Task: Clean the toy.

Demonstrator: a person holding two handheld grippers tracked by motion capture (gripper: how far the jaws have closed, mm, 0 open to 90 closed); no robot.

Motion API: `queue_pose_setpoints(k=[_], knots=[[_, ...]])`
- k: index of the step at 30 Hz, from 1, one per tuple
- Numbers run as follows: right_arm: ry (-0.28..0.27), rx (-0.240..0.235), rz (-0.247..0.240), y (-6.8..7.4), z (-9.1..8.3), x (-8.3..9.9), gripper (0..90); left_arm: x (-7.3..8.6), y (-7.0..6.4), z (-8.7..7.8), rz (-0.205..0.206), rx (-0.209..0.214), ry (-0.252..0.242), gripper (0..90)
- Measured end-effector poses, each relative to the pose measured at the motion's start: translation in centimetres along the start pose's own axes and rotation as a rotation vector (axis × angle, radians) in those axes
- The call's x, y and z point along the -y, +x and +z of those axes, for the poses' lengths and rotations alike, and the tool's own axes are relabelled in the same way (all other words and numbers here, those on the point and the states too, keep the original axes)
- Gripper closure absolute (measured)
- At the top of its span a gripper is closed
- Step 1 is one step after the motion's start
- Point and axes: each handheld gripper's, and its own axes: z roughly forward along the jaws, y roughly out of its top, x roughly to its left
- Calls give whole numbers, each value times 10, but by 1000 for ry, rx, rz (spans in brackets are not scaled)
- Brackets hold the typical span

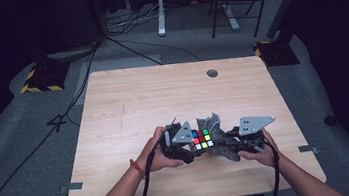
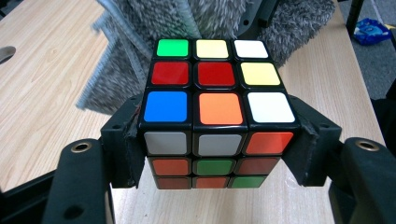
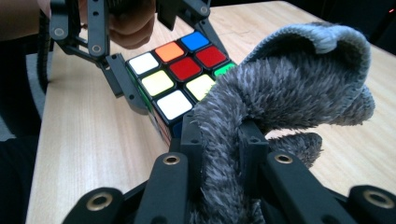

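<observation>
Clamping a scrambled multicoloured puzzle cube [image 2: 218,112] by its sides, the left gripper [image 2: 218,154] is holding it above the pale wooden surface [image 1: 128,103], while the right gripper [image 3: 220,140] is pinching a fuzzy grey cloth [image 3: 289,88] against the cube's far side

Lab/studio, dark curtains, hazard-striped stand bases [image 1: 39,83], floor cables [image 1: 123,26], grey carpet, bare wood table [image 1: 162,94]

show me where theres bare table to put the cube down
Free: the far half of the table up to the round hole, and the left side beside the left tool. Crowded: the near middle, where cube, cloth and right tool meet.
</observation>
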Motion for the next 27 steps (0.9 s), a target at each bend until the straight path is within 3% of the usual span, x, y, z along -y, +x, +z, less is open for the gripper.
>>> queue_pose_setpoints(k=[3,7,10,15,17,18,22,25,27], knots=[[8,-6,13,-2,-1,-1,775,-1,0,-4,0,-6,-43,335],[73,-38,29,-3,6,4,775,-6,-2,-12,-3,-5,-108,337],[130,-81,6,2,15,7,774,-7,-1,-16,-6,-13,-130,337],[121,-140,-1,6,16,7,774,-2,6,-21,-19,-15,-137,336],[102,-119,-11,5,12,6,774,0,8,-20,-37,4,-134,336],[80,-116,-7,4,9,5,774,1,9,-18,-34,26,-125,337],[5,-65,-8,0,-3,-1,774,0,1,-10,2,43,-79,336],[-7,-13,9,-4,-6,-1,774,-4,-5,-6,24,56,-83,336],[10,-2,24,-6,-4,0,772,-7,-9,-6,18,59,-112,336]])
